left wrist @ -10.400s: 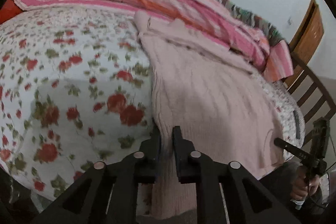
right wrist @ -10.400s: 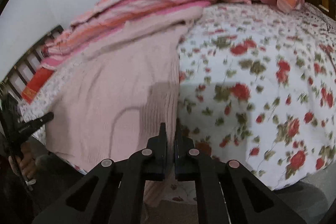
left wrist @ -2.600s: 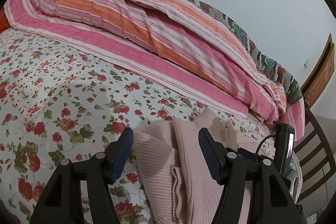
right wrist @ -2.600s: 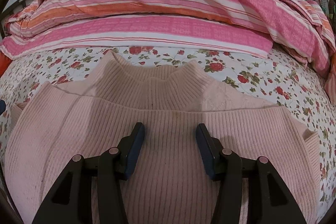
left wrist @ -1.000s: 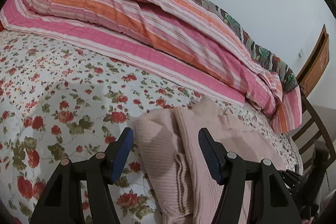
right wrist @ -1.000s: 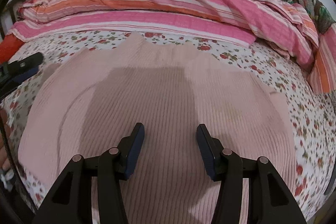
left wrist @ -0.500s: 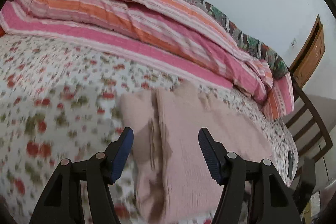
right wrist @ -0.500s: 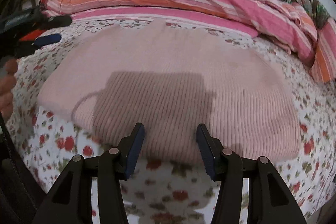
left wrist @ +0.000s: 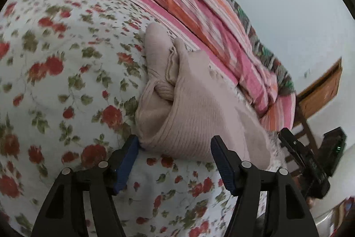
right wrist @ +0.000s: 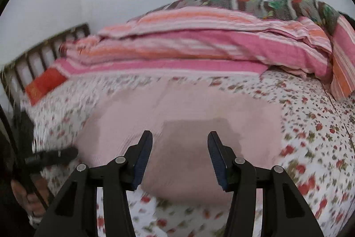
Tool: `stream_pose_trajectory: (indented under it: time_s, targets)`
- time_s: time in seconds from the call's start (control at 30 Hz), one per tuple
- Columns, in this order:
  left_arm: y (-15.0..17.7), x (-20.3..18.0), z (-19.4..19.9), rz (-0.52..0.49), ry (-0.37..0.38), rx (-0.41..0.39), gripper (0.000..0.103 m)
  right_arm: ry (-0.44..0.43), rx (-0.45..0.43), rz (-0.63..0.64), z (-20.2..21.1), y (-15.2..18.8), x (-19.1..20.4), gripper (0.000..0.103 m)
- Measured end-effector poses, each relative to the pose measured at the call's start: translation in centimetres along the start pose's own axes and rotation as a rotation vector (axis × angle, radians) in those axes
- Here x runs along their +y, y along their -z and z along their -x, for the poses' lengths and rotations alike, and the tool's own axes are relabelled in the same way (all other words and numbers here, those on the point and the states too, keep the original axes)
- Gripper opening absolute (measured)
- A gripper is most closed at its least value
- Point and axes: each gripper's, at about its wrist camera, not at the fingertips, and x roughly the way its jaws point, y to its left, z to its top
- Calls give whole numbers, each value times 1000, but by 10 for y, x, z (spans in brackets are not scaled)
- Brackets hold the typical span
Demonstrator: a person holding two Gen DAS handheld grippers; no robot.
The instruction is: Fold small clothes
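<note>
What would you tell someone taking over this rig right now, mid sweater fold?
Left tool: open, empty, just in front of the near left corner of the pink sweater.
Right tool: open, empty, above the sweater's near edge.
Sweater: lies in a folded block on the floral bedsheet, in front of the striped quilt.
Done: sweater folded down into a compact block, both tools off it.
Left: the left side shows bunched layers; probably tidy that edge, perhaps one more fold. I cannot tell whether other clothes are waiting.
</note>
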Motion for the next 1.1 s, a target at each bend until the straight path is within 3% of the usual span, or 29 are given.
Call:
stream_pose_trajectory:
  time_s: [0.2,0.47,0.63,0.67,0.7,0.9,1.1]
  targets:
    - [-7,-11,-12,23,28,-56,64,-40,-31,-135,-19,-11,-50,51]
    - [-37,-25,-37,64,-29,-192,59,-44,-41,-223,-17,2,-93,51]
    - [-47,-31,-60,88,-133,-211,45,6,-62,-251,-2,3,-123,51]
    - [-48,-33,-61,84,-150,-222,32,12,-66,-258,1,3,-128,51]
    - [-51,-36,-60,72,-167,-224,25,27,-75,-271,6,4,-137,51]
    - [-62,-96,-51,-77,-239,-271,22,37,-96,-358,26,10,-170,51]
    - [-52,-206,-72,-308,-324,-273,22,104,-137,-360,46,10,-184,51]
